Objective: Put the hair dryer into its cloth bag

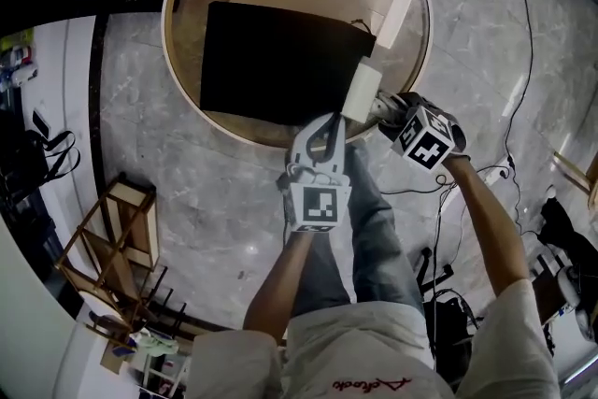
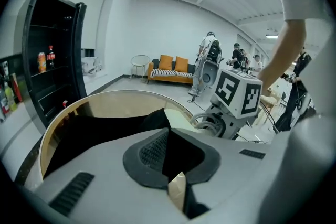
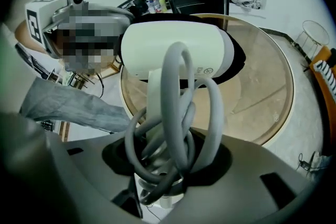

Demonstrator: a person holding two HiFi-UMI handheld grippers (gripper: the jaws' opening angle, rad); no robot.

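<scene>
A black cloth bag [image 1: 271, 61] lies flat on a round glass table [image 1: 177, 61] with a wooden rim. My left gripper [image 1: 327, 124] is at the bag's near edge, shut on the black cloth [image 2: 105, 131]; its jaws [image 2: 170, 161] pinch a fold of it. My right gripper [image 1: 381, 107] holds the white hair dryer [image 1: 361, 91] by its handle, together with the coiled grey cord [image 3: 178, 128]. The dryer's body [image 3: 173, 50] hangs over the bag's right near corner, just right of the left gripper. The right gripper [image 3: 168, 168] stands fairly wide around handle and cord.
A wooden stool frame [image 1: 117, 238] stands on the marble floor at the left. Cables [image 1: 514, 61] trail over the floor at the right. A black shelf unit [image 2: 52, 60] is behind the table, and an orange sofa [image 2: 170, 68] and people are farther back.
</scene>
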